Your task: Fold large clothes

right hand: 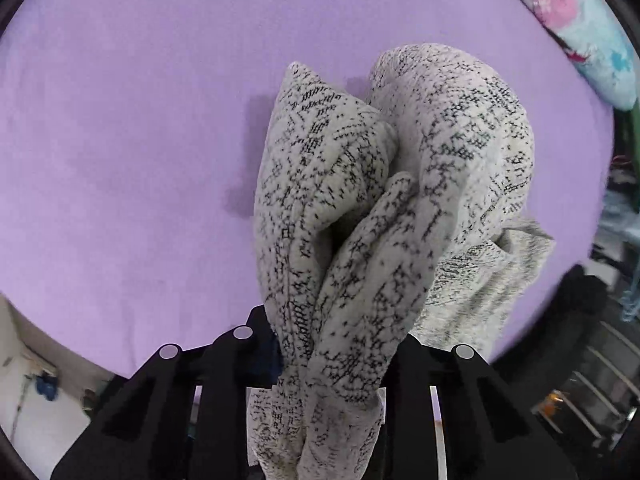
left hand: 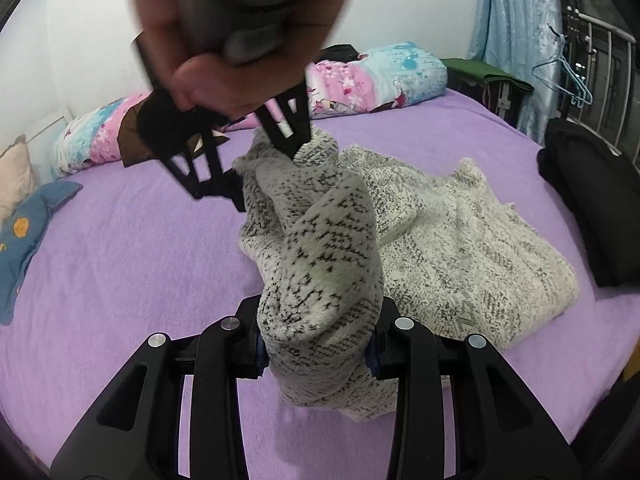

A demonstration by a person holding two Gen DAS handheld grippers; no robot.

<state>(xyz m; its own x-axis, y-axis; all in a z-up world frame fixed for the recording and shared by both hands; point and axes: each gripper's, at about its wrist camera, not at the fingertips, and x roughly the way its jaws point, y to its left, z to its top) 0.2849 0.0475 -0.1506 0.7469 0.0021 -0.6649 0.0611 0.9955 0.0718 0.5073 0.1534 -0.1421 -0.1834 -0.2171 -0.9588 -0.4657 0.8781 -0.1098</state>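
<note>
- The left gripper is clenched on a bunched fold of the speckled white knit sweater, the cloth filling the gap between its fingers.
- The right gripper pinches the far end of that raised fold; in its own view the knit is bundled between the fingers.
- The rest of the sweater lies crumpled to the right on the purple bedsheet.
- Floral pillows sit at the far side.
</note>
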